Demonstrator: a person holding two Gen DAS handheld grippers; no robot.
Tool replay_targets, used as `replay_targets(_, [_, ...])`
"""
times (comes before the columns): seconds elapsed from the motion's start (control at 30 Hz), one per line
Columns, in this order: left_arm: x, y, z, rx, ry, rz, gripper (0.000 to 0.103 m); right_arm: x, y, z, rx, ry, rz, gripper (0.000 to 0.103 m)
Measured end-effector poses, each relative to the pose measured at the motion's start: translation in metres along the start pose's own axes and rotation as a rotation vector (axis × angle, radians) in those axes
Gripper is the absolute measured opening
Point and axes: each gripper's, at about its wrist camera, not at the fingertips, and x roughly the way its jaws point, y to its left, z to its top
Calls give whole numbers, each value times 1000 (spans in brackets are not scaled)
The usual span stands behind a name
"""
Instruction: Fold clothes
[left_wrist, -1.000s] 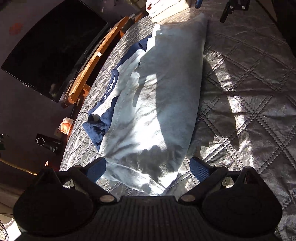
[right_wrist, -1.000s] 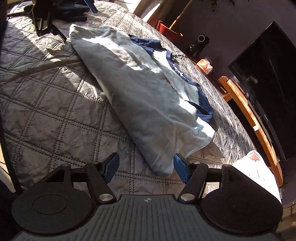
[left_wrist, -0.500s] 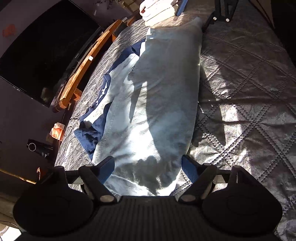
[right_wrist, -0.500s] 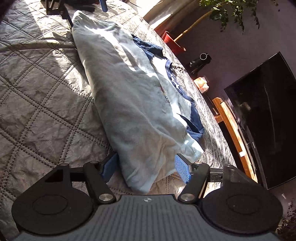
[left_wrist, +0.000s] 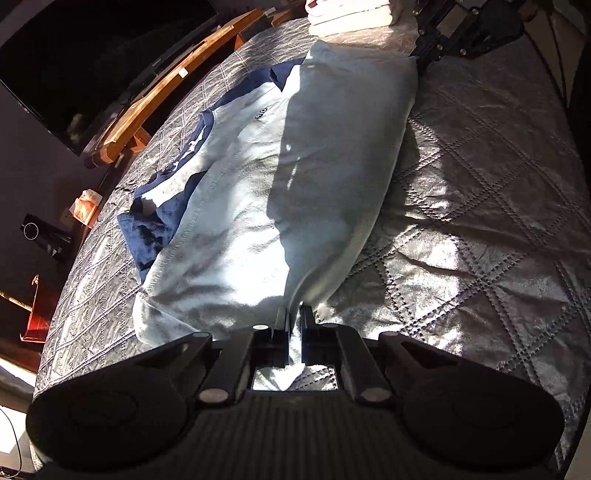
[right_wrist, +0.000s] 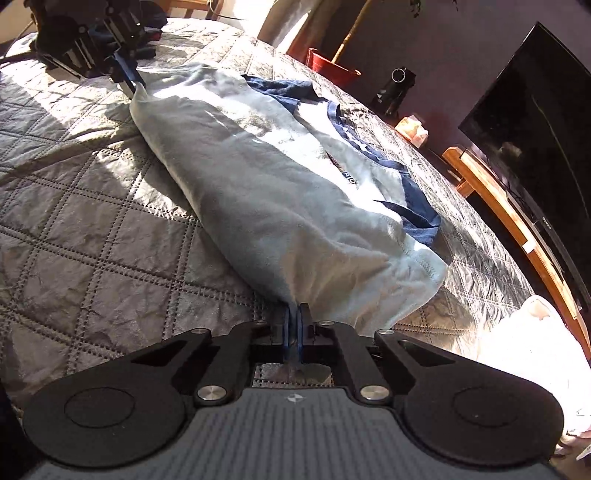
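On quilt (left_wrist: 480, 221), shirt (left_wrist: 295, 184) stretched lengthwise between 2 grippers, left gripper (left_wrist: 293, 314) and right gripper (right_wrist: 294, 310), each clamping 1 end.

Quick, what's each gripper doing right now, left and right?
Left gripper: shut on one end of the light blue shirt.
Right gripper: shut on the shirt's opposite end.

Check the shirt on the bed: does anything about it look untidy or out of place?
Yes. The light blue shirt lies folded lengthwise on the grey quilt, but its navy sleeve sticks out crumpled from under the fold. Both tongs are shut on opposite ends of the shirt.
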Motion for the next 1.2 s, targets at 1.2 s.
replay_targets(1.2, [-119,-17,28,-177,-104,49,2,-142,8,4,248,-49,44,2])
